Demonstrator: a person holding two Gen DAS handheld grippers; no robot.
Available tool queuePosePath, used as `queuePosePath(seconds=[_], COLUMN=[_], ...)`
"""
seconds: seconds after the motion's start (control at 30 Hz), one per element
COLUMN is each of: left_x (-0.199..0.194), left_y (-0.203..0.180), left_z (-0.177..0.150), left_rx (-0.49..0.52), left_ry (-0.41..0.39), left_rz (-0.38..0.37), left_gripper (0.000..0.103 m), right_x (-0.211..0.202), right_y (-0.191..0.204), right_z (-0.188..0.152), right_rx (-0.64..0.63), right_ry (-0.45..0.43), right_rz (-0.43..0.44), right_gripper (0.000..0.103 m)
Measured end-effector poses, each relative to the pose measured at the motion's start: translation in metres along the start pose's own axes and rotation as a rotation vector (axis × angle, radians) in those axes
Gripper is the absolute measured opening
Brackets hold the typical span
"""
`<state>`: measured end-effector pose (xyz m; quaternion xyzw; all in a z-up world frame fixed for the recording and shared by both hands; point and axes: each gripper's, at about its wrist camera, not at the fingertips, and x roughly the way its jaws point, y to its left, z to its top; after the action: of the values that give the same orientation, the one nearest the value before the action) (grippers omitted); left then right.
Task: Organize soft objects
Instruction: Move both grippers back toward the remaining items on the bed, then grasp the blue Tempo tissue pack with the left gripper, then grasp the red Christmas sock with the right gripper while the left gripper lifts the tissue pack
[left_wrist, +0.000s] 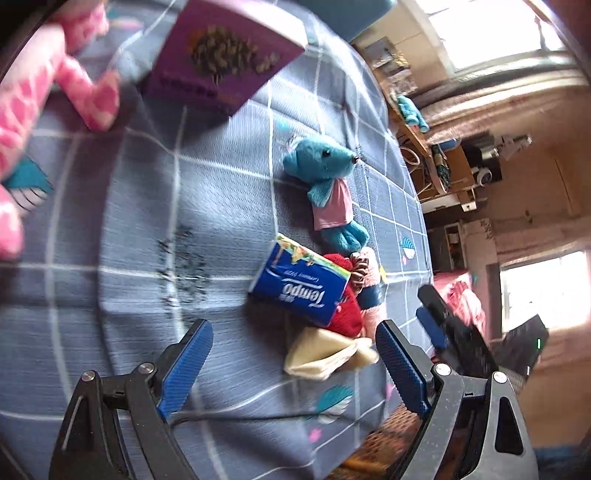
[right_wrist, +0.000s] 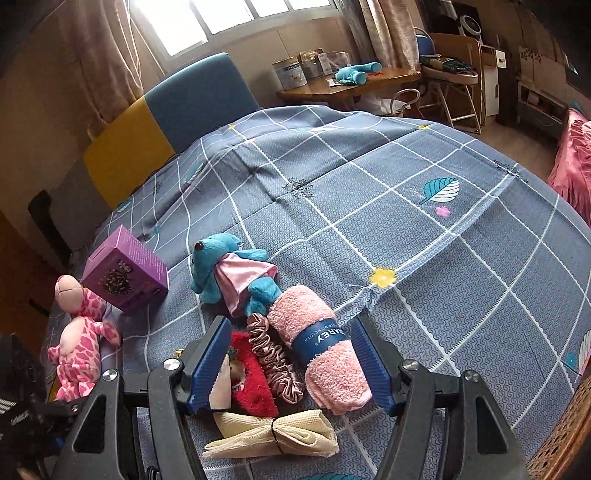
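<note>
- Left gripper: jaws stand wide apart with nothing between the pads; it hangs tilted over the bedspread, short of the cluster of soft items.
- Right gripper: jaws parted at a middling width, pads pressing on nothing. Seen between them in the right wrist view are the pink rolled towel, the satin scrunchie and the red knit item; none is gripped.
- Rolled towel carries a dark blue paper band and lies just beside the right-hand pad; whether they touch cannot be told.
- Scrunchie lies between towel and red knit item, touching both.
- Cream folded cloth, tied at its middle by a dark band, lies nearest the right wrist camera, below the red item.
- Blue tissue pack printed "Tempo" rests tilted on the red knit item (left wrist view); in the right wrist view it is mostly hidden behind the left-hand pad.
- Blue plush toy in a pink garment lies on its side just beyond the towel, its foot touching the towel's far end.
- Purple box sits tilted on the bedspread, near the blue plush but apart from it.
- Pink spotted plush lies beside the purple box, at the bed edge, well apart from the cluster.
- Left wrist view is motion-blurred toward its edges; fine detail there is unreadable.
- Background: wooden table with tins and another blue plush.
</note>
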<state>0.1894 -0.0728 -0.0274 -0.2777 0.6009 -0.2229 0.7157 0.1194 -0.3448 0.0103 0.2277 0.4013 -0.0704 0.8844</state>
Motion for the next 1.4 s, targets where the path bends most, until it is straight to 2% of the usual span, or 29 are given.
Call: queuePosePath(seconds=[0.07, 0.2, 0.27, 0.4, 0.47, 0.57, 0.63, 0.7, 0.8, 0.87, 0.93, 1.07, 1.13, 1.23, 1.4], left_x=[0.015, 0.039, 0.047, 0.056, 0.057, 0.06, 0.062, 0.064, 0.072, 0.074, 0.069, 0.044, 0.028, 0.003, -0.024], left_y=[-0.001, -0.004, -0.006, -0.009, -0.01, -0.012, -0.005, -0.004, -0.014, -0.025, -0.032, -0.026, -0.021, -0.008, 0.027], left_z=[0.006, 0.016, 0.019, 0.025, 0.027, 0.031, 0.033, 0.039, 0.046, 0.047, 0.045, 0.041, 0.039, 0.027, -0.002], left_rx=[-0.072, -0.173, -0.218, -0.283, -0.291, -0.281, -0.331, -0.338, -0.284, -0.194, -0.112, -0.023, 0.059, 0.172, 0.305], left_ry=[0.029, 0.059, 0.06, 0.03, 0.009, 0.007, 0.007, 0.008, 0.039, 0.042, 0.025, -0.048, -0.051, -0.061, -0.01], left_rz=[-0.025, -0.013, -0.013, 0.034, 0.068, 0.097, 0.102, 0.139, 0.211, 0.258, 0.248, 0.217, 0.212, 0.268, 0.367], left_gripper=[0.09, 0.09, 0.09, 0.089, 0.085, 0.084, 0.085, 0.086, 0.083, 0.069, 0.064, 0.062, 0.062, 0.062, 0.061], right_x=[-0.001, -0.001, 0.0, -0.001, 0.0, 0.001, 0.002, 0.002, 0.002, 0.003, 0.004, 0.004, 0.003, 0.005, 0.001], right_y=[-0.003, -0.007, -0.007, -0.007, -0.009, -0.012, -0.013, -0.012, -0.013, -0.014, -0.015, -0.022, -0.025, -0.036, -0.056], right_z=[0.001, 0.002, 0.001, 0.001, 0.001, 0.001, 0.001, 0.001, 0.0, 0.0, 0.0, 0.001, 0.002, 0.002, 0.002], right_rx=[0.015, 0.042, 0.047, 0.058, 0.07, 0.09, 0.098, 0.101, 0.103, 0.107, 0.116, 0.148, 0.168, 0.233, 0.334], right_ry=[-0.003, 0.008, 0.014, 0.016, 0.021, 0.034, 0.04, 0.044, 0.047, 0.048, 0.051, 0.049, 0.045, 0.053, 0.025], right_rz=[0.013, 0.05, 0.07, 0.091, 0.1, 0.118, 0.124, 0.128, 0.132, 0.13, 0.133, 0.15, 0.158, 0.171, 0.157], right_gripper=[0.068, 0.068, 0.069, 0.069, 0.069, 0.069, 0.069, 0.069, 0.069, 0.069, 0.069, 0.069, 0.069, 0.069, 0.069])
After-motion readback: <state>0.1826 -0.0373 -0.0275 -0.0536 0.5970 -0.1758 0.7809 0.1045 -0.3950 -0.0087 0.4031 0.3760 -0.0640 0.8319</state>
